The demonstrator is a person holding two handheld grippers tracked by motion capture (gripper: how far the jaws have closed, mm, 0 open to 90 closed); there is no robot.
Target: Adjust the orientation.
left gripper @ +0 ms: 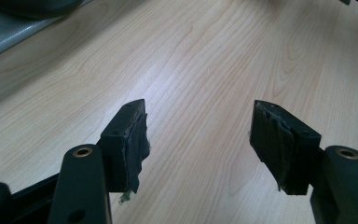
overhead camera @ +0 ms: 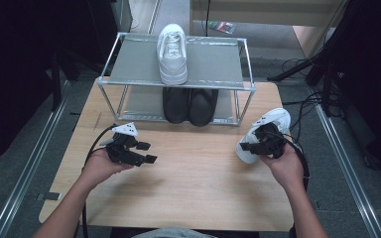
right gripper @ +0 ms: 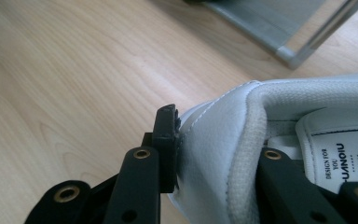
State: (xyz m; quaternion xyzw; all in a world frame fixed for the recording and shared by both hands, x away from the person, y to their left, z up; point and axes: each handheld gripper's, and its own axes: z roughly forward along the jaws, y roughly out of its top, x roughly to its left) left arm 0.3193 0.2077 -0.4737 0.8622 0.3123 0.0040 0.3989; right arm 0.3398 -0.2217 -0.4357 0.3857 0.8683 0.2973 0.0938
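Note:
A white sneaker [overhead camera: 273,121] hangs tilted at the table's right edge, with my right gripper [overhead camera: 259,145] shut on its side wall. In the right gripper view one black pad [right gripper: 167,135] presses the outside of the sneaker [right gripper: 214,121] and the other jaw reaches inside it, by the printed insole. Its mate, a second white sneaker [overhead camera: 172,52], stands on the top shelf of the metal rack [overhead camera: 178,85]. My left gripper [overhead camera: 148,152] hovers open over the left part of the wooden table [overhead camera: 198,183], nothing between its pads [left gripper: 133,135].
A pair of black shoes [overhead camera: 189,105] sits on the rack's lower shelf. The rack stands at the table's far edge. Cables [overhead camera: 305,106] lie on the floor at the right, and metal rails [overhead camera: 30,168] run along both sides of the table.

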